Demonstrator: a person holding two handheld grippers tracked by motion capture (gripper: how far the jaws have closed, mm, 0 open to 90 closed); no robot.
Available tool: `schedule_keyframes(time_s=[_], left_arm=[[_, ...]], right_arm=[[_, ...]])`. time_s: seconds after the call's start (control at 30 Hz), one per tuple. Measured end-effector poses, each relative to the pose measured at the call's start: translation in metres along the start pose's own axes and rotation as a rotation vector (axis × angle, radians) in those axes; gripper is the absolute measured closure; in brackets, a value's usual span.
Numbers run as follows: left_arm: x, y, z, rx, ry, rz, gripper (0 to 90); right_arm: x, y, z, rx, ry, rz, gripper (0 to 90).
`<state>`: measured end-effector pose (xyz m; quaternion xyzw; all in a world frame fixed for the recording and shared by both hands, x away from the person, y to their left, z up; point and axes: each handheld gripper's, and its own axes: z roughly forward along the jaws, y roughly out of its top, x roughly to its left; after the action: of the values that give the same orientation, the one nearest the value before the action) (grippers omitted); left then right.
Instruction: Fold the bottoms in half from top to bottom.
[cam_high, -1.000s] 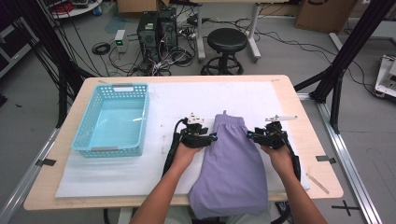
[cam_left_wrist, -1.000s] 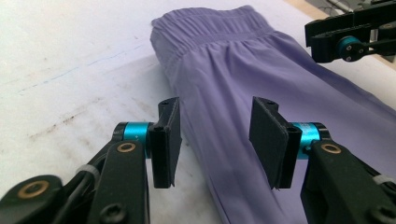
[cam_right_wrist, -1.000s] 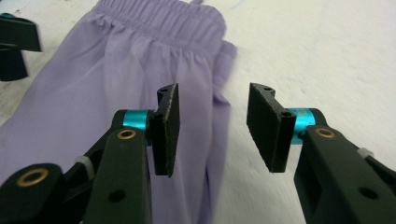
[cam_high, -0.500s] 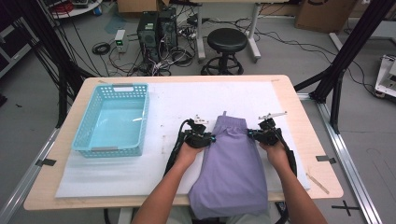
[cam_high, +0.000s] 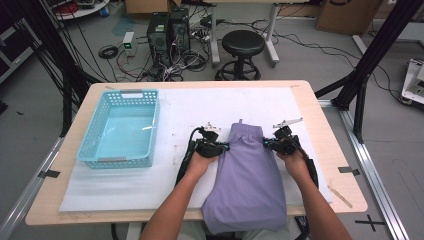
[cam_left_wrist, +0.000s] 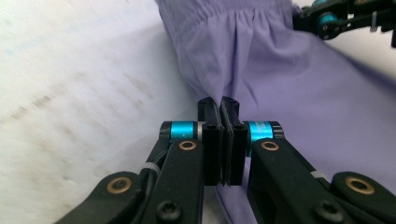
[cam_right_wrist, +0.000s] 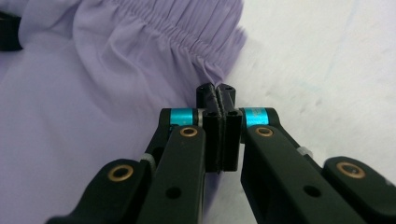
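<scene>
A lilac garment (cam_high: 247, 175) with a gathered elastic waistband lies flat on the white mat (cam_high: 200, 105), its lower end hanging over the table's near edge. My left gripper (cam_high: 227, 147) is at its left edge just below the waistband. In the left gripper view, that gripper (cam_left_wrist: 219, 105) has just been closing and is shut on a fold of the lilac cloth (cam_left_wrist: 280, 79). My right gripper (cam_high: 265, 143) is at the opposite edge. The right gripper view shows that gripper (cam_right_wrist: 215, 91) shut on the waistband corner of the garment (cam_right_wrist: 93, 93).
A light blue plastic basket (cam_high: 116, 161) stands empty on the left part of the mat. The wooden table (cam_high: 320, 125) shows bare to the right of the mat. Beyond the far edge are a black stool (cam_high: 243, 44), computer cases and cables on the floor.
Both grippers' jaws have gone from open to shut on the garment's side edges. The hands have hardly shifted.
</scene>
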<state>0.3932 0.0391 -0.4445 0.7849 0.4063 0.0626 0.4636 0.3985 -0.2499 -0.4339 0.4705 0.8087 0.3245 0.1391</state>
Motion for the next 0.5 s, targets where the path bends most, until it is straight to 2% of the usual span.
schedule_keyframes(time_s=[0.03, 0.2, 0.33, 0.43, 0.5], left_arm=[[0.001, 0.002, -0.001, -0.009, -0.002, -0.011, 88.0], [0.004, 0.017, -0.011, -0.063, -0.007, -0.01, 88.0], [0.007, 0.019, -0.011, -0.055, 0.002, -0.02, 88.0], [0.007, 0.018, -0.01, -0.041, 0.003, -0.013, 88.0], [0.006, 0.017, -0.008, -0.015, 0.011, -0.012, 88.0]], right_arm=[[-0.002, 0.002, -0.003, -0.025, 0.008, 0.013, 90.0], [-0.009, 0.015, -0.014, -0.099, 0.02, 0.045, 90.0], [-0.011, 0.02, -0.015, -0.132, 0.032, 0.059, 90.0], [-0.009, 0.019, -0.011, -0.105, 0.038, 0.052, 90.0], [-0.008, 0.018, -0.005, -0.053, 0.063, 0.054, 89.0]])
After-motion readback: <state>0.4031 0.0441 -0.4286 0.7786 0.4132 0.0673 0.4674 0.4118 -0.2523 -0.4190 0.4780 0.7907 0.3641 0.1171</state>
